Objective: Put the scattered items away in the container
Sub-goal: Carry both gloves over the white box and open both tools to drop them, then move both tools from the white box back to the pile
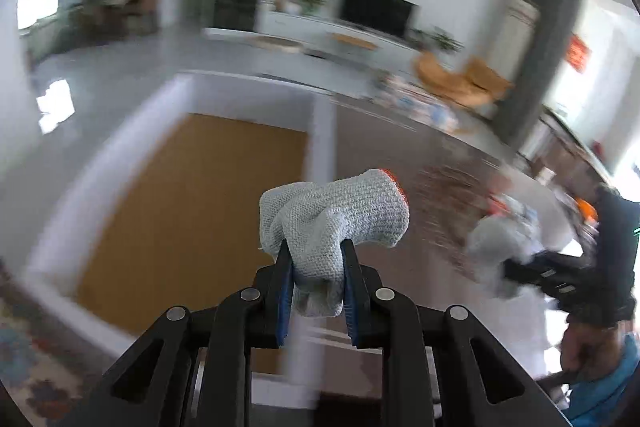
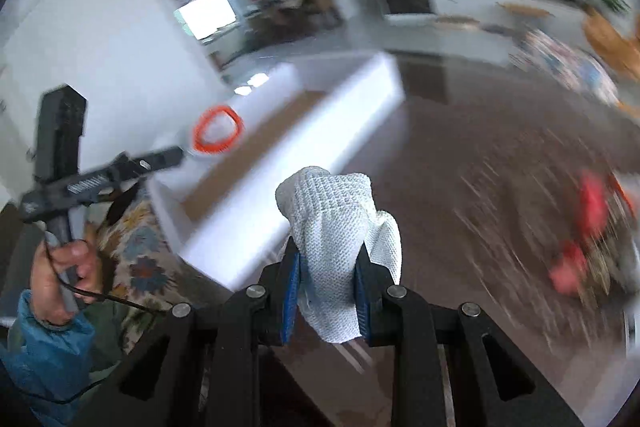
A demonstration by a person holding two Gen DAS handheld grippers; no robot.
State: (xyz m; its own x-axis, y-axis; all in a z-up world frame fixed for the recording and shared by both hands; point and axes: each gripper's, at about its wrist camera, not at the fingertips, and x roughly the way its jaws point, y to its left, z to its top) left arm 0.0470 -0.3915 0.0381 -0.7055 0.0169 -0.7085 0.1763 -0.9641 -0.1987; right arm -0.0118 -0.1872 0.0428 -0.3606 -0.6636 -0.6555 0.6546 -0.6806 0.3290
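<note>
Each gripper's jaws clamp a knitted white work glove: left gripper (image 1: 316,263) holds an orange-cuffed glove (image 1: 340,219), right gripper (image 2: 330,271) another (image 2: 340,227). The white-walled, cardboard-floored container (image 1: 248,95) lies ahead-left, nearer the left hand.

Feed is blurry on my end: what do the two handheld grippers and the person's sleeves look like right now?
Both the left gripper and the right gripper are black linkage frames with round silver pivot pins and blue-padded fingers. Seen from the other side, each has a black upright handle; a thin dark cable trails from the left one. The person wears blue sleeves.
</note>
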